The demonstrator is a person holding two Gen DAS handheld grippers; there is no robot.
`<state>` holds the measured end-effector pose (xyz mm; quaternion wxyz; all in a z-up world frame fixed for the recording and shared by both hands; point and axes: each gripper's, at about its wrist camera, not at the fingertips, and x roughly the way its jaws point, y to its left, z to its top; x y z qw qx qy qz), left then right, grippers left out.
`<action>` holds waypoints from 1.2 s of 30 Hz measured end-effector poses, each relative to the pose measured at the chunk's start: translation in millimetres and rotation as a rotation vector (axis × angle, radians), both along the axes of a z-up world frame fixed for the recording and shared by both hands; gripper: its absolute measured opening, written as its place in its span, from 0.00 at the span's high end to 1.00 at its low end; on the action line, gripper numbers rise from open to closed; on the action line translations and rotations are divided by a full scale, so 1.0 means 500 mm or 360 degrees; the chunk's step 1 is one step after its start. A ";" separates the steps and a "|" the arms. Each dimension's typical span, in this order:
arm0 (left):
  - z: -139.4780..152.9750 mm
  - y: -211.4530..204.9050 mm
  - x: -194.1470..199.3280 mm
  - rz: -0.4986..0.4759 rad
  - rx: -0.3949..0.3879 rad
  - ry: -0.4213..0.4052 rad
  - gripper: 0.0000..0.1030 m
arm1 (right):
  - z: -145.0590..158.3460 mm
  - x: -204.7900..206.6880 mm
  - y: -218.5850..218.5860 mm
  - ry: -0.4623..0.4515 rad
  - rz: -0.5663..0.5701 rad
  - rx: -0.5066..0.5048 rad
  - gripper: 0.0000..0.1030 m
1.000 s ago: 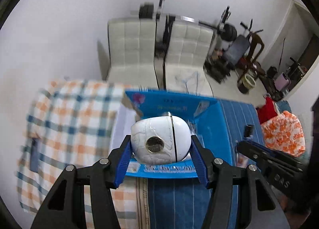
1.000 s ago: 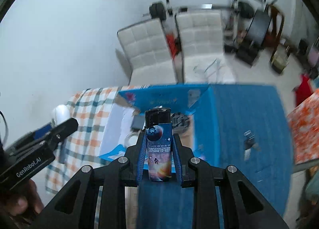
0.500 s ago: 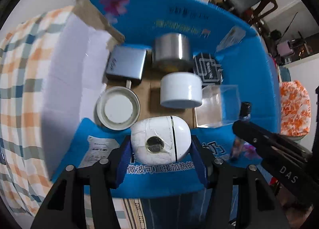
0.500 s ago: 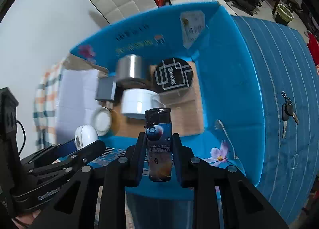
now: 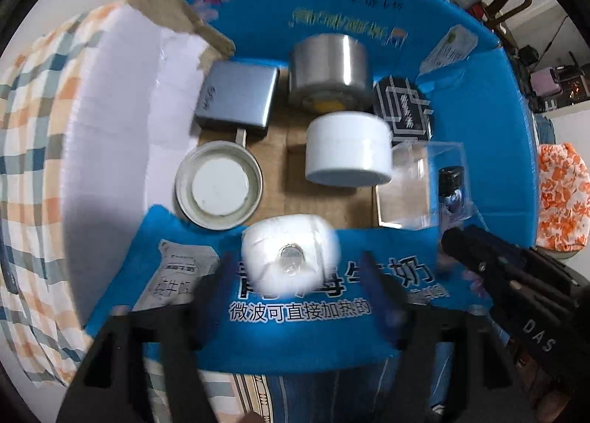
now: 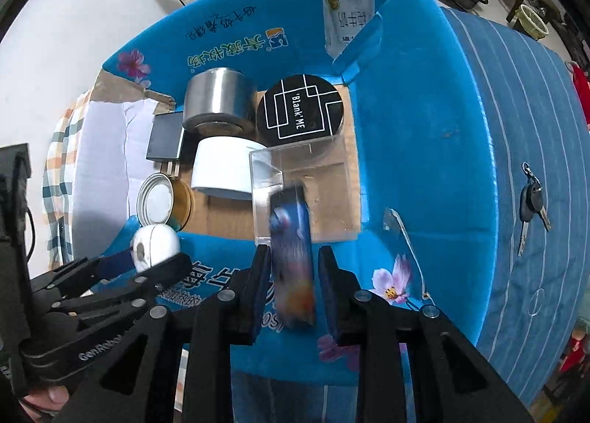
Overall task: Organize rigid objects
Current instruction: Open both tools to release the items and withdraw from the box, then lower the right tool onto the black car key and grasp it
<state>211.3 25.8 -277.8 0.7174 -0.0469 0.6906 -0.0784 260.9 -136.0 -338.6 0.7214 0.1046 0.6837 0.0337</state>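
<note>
Above the near flap of the blue box, the left gripper points straight down; its jaws have just been opening and now stand wide, clear of the white egg-shaped case, which sits blurred between them at the box's 6 o'clock edge. Right gripper: jaws slightly parted, a visible gap on each side of the printed lighter, which is motion-blurred between the pads and tilted toward the clear plastic tray; the pads no longer press on it. Box contents, left wrist view: metal lid at 9 o'clock; grey charger at 10 o'clock; silver tape roll at 12 o'clock; white jar at centre, just beside the tape roll; black round tin at 2 o'clock; clear tray at 3 o'clock. Outside the box, on the blue striped cloth, a key lies at 3 o'clock in the right wrist view, well apart from the tray.
</note>
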 end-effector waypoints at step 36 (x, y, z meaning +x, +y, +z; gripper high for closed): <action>0.142 -0.264 0.059 -0.0083 0.0101 -0.0414 0.00 | 0.173 -0.034 -0.478 -0.0218 -0.0362 -0.0474 0.11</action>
